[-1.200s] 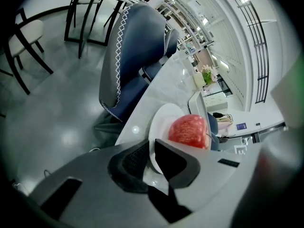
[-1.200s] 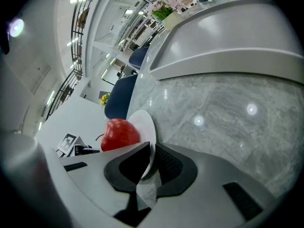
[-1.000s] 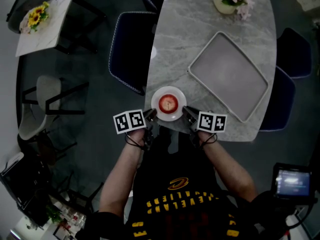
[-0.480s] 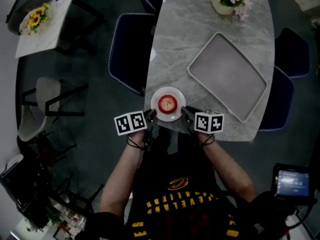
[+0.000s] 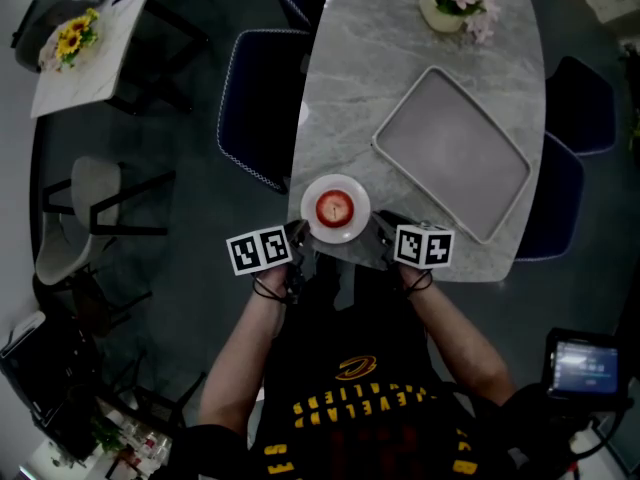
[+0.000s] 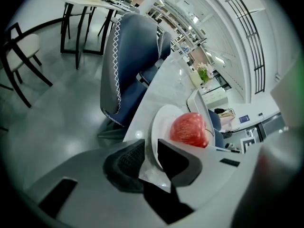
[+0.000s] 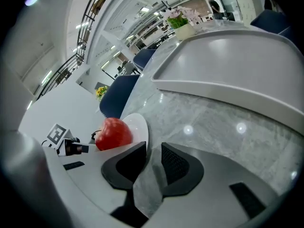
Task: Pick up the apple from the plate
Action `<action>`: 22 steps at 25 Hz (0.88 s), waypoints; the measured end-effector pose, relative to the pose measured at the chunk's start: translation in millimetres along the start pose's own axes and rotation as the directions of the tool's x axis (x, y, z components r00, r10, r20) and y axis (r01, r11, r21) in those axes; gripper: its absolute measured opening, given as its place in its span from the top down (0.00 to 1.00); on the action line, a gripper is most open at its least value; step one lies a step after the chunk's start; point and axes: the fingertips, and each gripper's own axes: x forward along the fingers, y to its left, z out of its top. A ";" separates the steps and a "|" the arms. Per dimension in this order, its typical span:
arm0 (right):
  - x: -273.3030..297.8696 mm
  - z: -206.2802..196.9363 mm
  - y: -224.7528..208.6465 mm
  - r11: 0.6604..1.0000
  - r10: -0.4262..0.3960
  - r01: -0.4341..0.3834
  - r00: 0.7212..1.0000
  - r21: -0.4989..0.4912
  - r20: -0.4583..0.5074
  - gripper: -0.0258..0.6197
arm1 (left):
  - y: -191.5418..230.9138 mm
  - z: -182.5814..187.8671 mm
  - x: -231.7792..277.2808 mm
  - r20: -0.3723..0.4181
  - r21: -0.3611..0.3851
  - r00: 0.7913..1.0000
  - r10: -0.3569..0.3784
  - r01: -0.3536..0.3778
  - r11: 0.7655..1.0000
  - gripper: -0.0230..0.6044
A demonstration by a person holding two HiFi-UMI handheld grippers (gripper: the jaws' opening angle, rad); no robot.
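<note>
The left gripper holds its 2 ribbed black jaws narrowly apart, with the thin rim of the round white plate showing in the gap. The glossy red apple sits on that plate. The right gripper is equally narrow and empty, over the veined grey marble table.

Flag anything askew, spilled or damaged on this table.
Nothing stands out. The apple sits whole on its plate, the tray lies flat and the flower pot stands upright. Only note: the plate sits close to the near edge of the table.
</note>
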 end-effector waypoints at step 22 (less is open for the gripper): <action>-145.5 79.4 162.1 0.890 0.314 -0.099 0.842 -0.446 0.439 0.95 | -184.0 52.6 -158.3 0.384 0.554 0.840 -0.384 0.123 0.823 0.96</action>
